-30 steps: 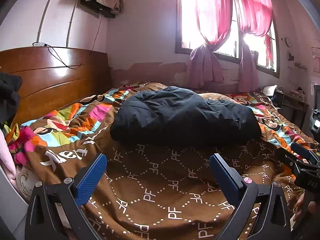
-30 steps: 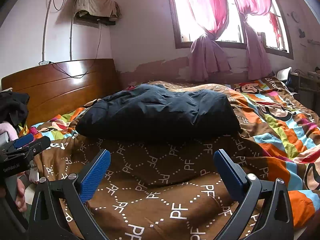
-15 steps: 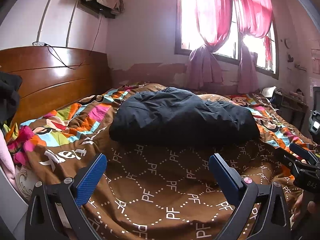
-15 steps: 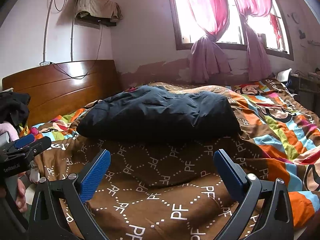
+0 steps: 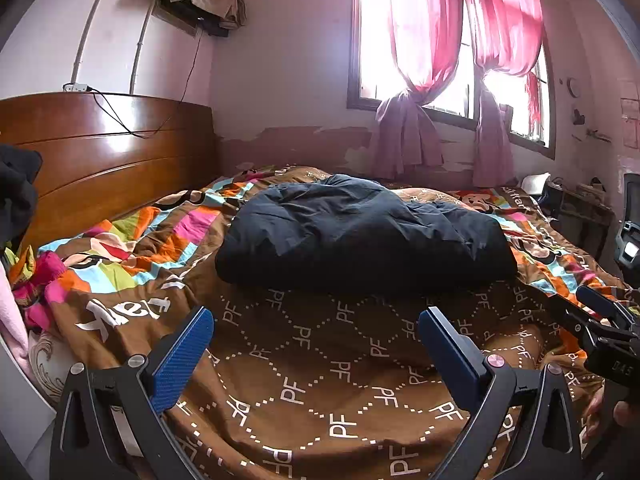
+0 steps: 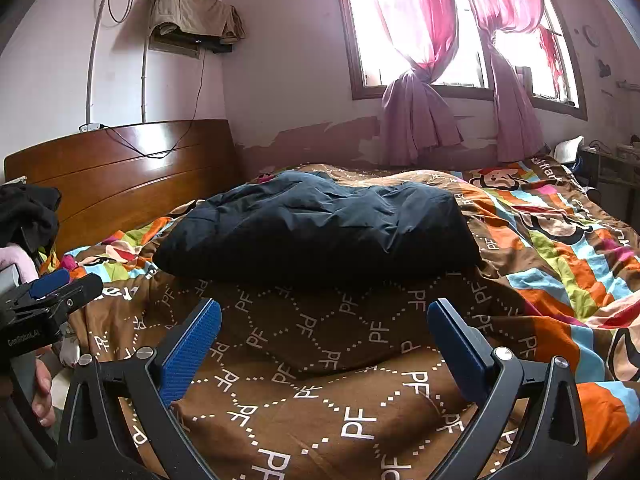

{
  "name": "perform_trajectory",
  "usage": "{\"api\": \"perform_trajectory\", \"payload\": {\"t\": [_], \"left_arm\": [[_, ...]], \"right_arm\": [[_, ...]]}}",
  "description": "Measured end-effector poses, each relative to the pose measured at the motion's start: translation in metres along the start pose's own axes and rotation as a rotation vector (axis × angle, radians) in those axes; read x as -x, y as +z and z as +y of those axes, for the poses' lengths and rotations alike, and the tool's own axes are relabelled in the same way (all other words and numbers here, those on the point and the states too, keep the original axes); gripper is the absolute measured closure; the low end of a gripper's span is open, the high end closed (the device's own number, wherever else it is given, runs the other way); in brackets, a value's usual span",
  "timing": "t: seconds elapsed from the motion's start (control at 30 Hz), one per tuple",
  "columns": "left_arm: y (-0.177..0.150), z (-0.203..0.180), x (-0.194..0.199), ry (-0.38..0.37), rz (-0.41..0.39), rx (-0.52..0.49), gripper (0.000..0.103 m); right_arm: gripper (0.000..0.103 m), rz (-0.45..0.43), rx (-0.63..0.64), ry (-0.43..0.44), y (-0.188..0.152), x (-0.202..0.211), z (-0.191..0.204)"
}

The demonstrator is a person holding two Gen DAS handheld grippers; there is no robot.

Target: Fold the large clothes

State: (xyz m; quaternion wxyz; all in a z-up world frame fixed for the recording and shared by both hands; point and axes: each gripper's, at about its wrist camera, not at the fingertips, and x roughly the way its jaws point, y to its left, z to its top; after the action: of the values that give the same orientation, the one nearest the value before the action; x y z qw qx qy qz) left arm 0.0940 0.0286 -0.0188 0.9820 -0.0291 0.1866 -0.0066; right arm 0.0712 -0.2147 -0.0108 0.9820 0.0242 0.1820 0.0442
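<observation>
A dark navy puffy garment [image 5: 360, 240] lies bunched in a thick pad in the middle of the bed; it also shows in the right wrist view [image 6: 320, 228]. My left gripper [image 5: 316, 320] is open and empty, held above the brown quilt a little short of the garment's near edge. My right gripper [image 6: 324, 312] is open and empty too, at about the same distance from it. Each gripper shows at the edge of the other's view, the right gripper [image 5: 600, 320] on the right and the left gripper [image 6: 52, 292] on the left.
The bed is covered by a brown and multicoloured quilt [image 5: 320, 380]. A wooden headboard [image 5: 100, 160] stands at the left. Dark clothes [image 6: 28, 212] hang at the far left. A window with pink curtains [image 5: 440, 60] is behind, and cluttered furniture [image 5: 580, 208] at the right.
Both grippers stay open and nearly still; the views have shifted only very slightly. The garment has not moved.
</observation>
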Motion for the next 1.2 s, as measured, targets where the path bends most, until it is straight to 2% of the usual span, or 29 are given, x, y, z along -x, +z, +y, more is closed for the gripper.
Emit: {"api": "perform_trajectory", "payload": {"t": [1.2], "left_arm": [[-0.0015, -0.0002, -0.0006, 0.004, 0.002, -0.005, 0.0]], "right_arm": [[0.001, 0.005, -0.001, 0.002, -0.0018, -0.0005, 0.0025]]}}
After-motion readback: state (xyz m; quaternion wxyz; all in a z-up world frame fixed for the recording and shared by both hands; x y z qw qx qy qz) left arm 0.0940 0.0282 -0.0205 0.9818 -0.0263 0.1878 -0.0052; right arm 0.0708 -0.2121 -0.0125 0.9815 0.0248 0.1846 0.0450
